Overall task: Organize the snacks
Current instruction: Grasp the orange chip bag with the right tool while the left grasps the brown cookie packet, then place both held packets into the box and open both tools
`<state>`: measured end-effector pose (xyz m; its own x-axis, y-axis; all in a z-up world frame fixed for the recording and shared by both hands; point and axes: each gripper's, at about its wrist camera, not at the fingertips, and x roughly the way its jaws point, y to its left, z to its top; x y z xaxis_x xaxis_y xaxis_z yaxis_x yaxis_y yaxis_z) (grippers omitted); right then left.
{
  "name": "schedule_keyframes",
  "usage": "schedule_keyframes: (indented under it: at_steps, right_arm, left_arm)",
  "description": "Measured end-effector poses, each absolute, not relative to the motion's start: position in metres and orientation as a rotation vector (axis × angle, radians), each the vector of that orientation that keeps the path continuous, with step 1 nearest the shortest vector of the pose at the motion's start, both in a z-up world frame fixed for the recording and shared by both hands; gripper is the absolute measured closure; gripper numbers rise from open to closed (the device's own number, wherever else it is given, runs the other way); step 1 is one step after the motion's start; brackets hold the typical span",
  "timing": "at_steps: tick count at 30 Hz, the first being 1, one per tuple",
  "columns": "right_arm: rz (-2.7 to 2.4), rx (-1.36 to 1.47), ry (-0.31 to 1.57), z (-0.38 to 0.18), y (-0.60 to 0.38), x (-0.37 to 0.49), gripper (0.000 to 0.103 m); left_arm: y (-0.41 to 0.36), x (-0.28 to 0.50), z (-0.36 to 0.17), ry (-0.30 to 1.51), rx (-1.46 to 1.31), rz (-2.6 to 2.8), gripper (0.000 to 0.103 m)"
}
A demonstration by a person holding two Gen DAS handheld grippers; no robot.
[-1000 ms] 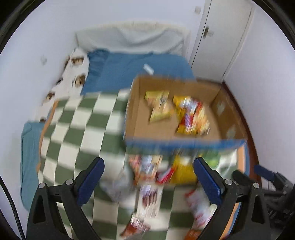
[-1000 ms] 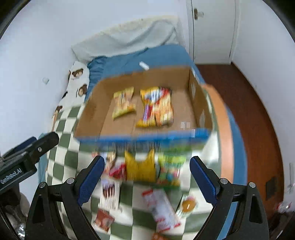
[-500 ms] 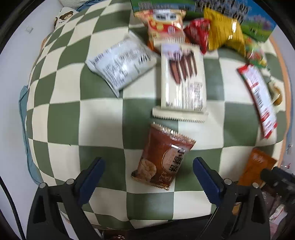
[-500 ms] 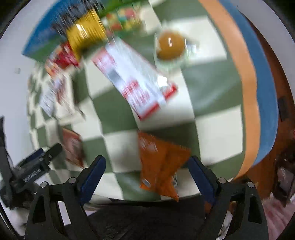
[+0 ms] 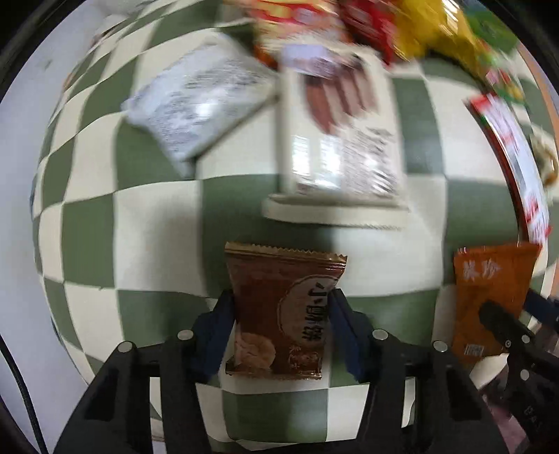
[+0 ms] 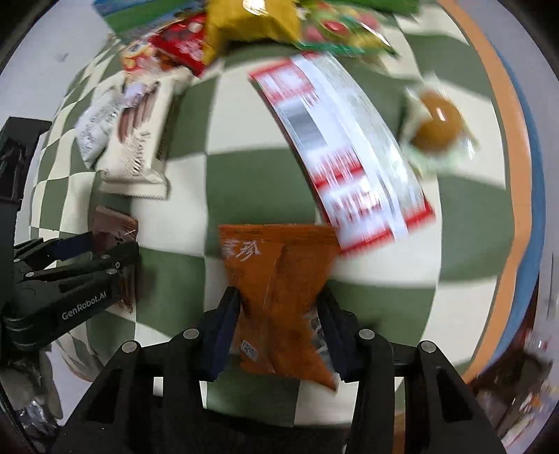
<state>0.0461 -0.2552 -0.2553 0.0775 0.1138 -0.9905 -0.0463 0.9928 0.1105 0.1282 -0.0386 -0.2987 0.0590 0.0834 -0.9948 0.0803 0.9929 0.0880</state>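
Observation:
A brown snack packet (image 5: 279, 279) lies on the green-and-cream checked blanket (image 5: 139, 244). My left gripper (image 5: 281, 297) points straight down over it, its jaws closing, and the blue pads press the packet's two sides. An orange packet (image 6: 276, 265) lies to its right. My right gripper (image 6: 278, 293) has its jaws closing on that one, and the foil is pinched and creased between the pads. Each view catches the other pair: the right gripper (image 5: 512, 305) on the orange packet (image 5: 489, 279), the left gripper (image 6: 108, 244) on the brown packet (image 6: 115, 223).
Further up the blanket lie a white chocolate-stick packet (image 5: 342, 139), a silver-white packet (image 5: 199, 104), a long red-and-white packet (image 6: 342, 146) and a wrapped round bun (image 6: 436, 122). Yellow, red and green bags (image 6: 251, 21) crowd the top edge. The bed's orange-and-blue border (image 6: 517, 174) runs down the right.
Both grippers came down from facing the cardboard box to just above the blanket. Their wide jaws closed in, the left onto the brown packet, the right onto the orange one.

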Motion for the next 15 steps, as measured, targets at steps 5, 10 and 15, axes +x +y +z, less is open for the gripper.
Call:
schedule_keyframes:
  at_steps: [5,10,15]
  right_arm:
    - [0.121,0.142,1.493,-0.254,-0.268,0.042,0.03]
    - [0.114,0.117,1.529,-0.267,-0.268,0.043,0.03]
    - [0.067,-0.005,1.514,-0.276,-0.254,0.047,0.05]
  left_arm:
    - [-0.002,0.128,-0.308,1.562,-0.082,0.07,0.047]
    - [-0.003,0.126,-0.321,1.572,-0.051,0.044,0.047]
    - [-0.023,0.121,-0.301,1.516,-0.022,0.036,0.05]
